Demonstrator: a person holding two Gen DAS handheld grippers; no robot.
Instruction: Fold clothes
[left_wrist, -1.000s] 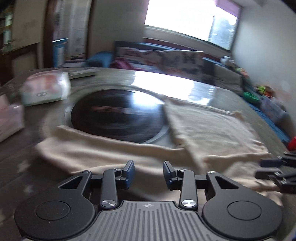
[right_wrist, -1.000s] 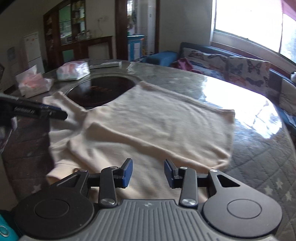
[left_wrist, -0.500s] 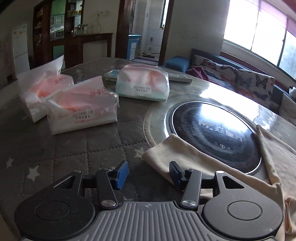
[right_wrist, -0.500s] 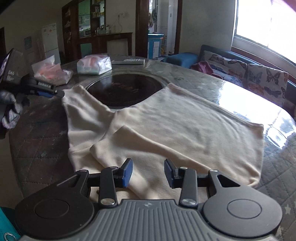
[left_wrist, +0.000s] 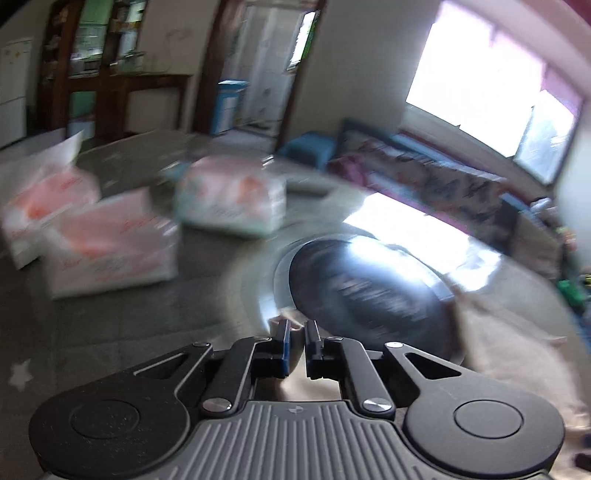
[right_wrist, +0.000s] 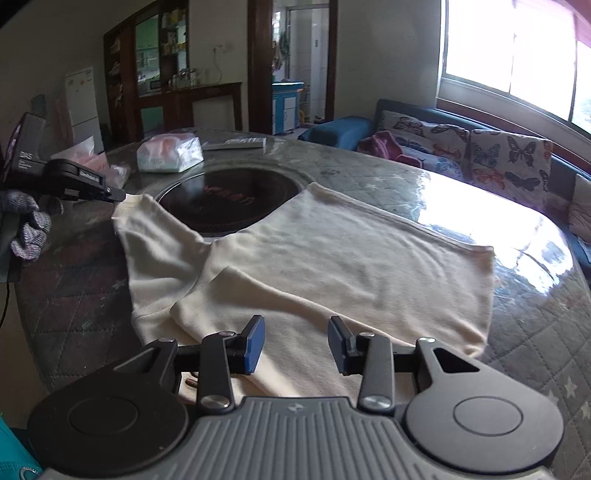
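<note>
I see the cream shirt (right_wrist: 332, 266) spread flat on the round table (right_wrist: 524, 332), its far edge overlapping the dark glass hotplate (right_wrist: 229, 206) set in the table's middle. One sleeve lies folded over the shirt's near part; the other sleeve runs out past the hotplate's left side. My left claw (left_wrist: 296, 336) is narrow, pinched on the cuff (right_wrist: 127, 201) of that sleeve just beside the hotplate; the left wrist view is badly blurred, but the right wrist view shows its tip on the cuff, with a gloved hand (right_wrist: 26, 229) behind it. My right claw (right_wrist: 296, 339) is wide, holding nothing, over the shirt's near edge. Tissue packs (right_wrist: 170, 153) sit on the far side of the hotplate, apart from the shirt
</note>
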